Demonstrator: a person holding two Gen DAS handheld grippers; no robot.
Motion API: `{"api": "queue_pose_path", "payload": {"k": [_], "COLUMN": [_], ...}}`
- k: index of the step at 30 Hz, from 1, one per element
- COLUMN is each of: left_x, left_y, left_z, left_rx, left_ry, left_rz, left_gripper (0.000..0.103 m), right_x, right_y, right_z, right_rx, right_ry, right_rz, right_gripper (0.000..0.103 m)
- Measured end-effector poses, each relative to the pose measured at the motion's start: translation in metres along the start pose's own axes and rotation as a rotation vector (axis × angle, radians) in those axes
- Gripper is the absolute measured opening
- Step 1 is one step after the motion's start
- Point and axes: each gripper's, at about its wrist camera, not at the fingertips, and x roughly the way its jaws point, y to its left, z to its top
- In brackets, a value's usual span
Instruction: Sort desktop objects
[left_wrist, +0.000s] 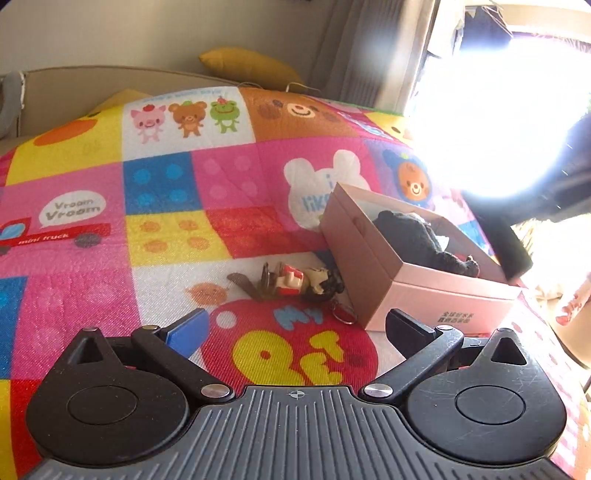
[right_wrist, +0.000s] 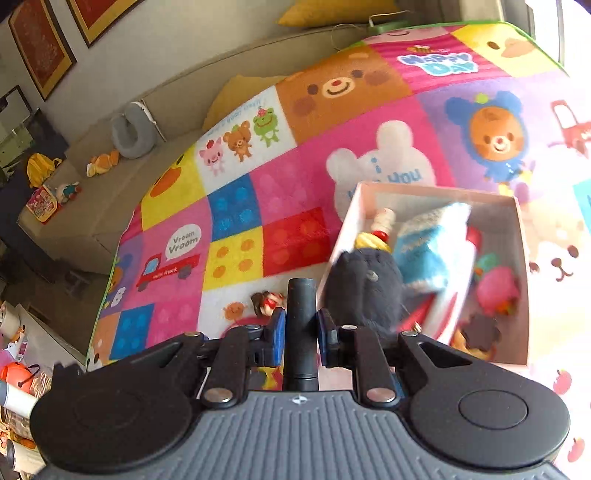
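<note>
Right wrist view showed the right gripper with its fingers clamped on a slim black cylinder, which ran along the fingers' own line, its tip pointing away toward the far side; the pink box lay just to the right of that tip and a little beyond it, open-topped and already holding a black plush toy, a blue-and-white item and other small toys; so, as I judged it, the coming move turned on carrying the cylinder rightward over the box's near-left wall before letting go. Left wrist view showed the left gripper with fingers wide apart and nothing between them; a small figure keychain lay on the patterned mat just beyond them, its long axis crosswise, touching or nearly touching the box's left wall; this hand was the nearer one to it.
</note>
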Motion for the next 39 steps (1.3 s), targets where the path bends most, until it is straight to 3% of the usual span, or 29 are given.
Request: {"api": "queue_pose_path", "payload": {"k": [6,9,11,15,21,27,31,39], "left_x": [0.009,0.019,0.033,0.076,0.113,0.072,0.044,-0.007], "left_y": [-0.009,-0.008,-0.002,0.007,0.0,-0.016,-0.029,-0.05], "left_z": [0.007,0.026,0.043,0.071,0.068,0.04,0.024,-0.011], "left_rx": [0.06,0.079,0.075,0.132,0.346,0.498,0.479,0.363], "left_ry": [0.027,0.002,0.005,0.054,0.193,0.17,0.204,0.23], "left_rz": [0.05,0.122,0.169,0.262,0.224,0.123,0.055,-0.081], "left_gripper": [0.103,0.103,0.103,0.103,0.103,0.103,0.103,0.103], "right_x": [0.0,0.008,0.009,0.005,-0.001,0.0,0.001,0.002], "right_y": [-0.05,-0.07,-0.075,-0.08,-0.091,-0.105,-0.102,-0.103], "right_z": [-0.074,-0.105,-0.123,-0.149,-0.175,-0.181,-0.182,-0.183], "right_rx": [0.103,0.148,0.143,0.119,0.107,0.145,0.135,0.154], "right_ry": [0.003,-0.039,-0.077,-0.146,-0.205,-0.229,-0.243,-0.244], "right_rz": [-0.061,-0.085,-0.111,-0.132,-0.15,-0.142,-0.14,-0.162], "right_gripper": [0.018,0.021,0.028,0.053,0.077,0.089,0.098,0.103]}}
